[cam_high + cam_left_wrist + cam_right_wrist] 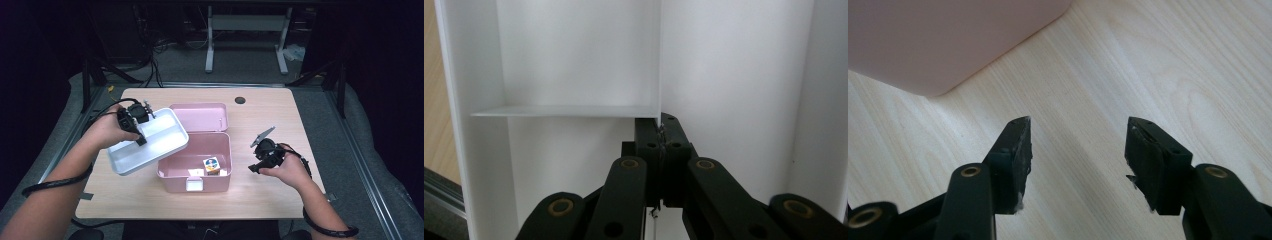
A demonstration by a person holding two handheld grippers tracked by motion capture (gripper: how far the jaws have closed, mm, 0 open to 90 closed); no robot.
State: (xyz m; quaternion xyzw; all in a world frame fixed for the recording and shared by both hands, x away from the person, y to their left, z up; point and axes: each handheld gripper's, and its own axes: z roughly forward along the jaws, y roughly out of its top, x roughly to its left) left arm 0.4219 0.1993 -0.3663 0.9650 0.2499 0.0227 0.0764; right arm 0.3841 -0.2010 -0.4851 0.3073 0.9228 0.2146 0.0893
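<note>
Forearms enter from the near edge of the wooden table (260, 192), each hand carrying a gripper. On the person's right, the right gripper (254, 168) sits low over bare tabletop just beside the pink box (192, 172); its own view shows both black jaws standing apart with nothing between them, wood grain beneath and a rounded pink corner of the box (943, 45) at upper left. The box stands near the table's middle with its lid (199, 116) thrown back flat behind it. Inside, toward the near right corner, rests a small cube with coloured faces (211, 165), and a pale card-like item lies just beside it; its nature cannot be determined. On the person's left, the left gripper (141, 141) is clamped on the white tray (165, 135), held tilted in the air, overlapping the box's left rim as seen from above. In the left gripper view the jaws are closed tight on a thin inner partition of the white tray (574, 60), where a cross divider meets it.
</note>
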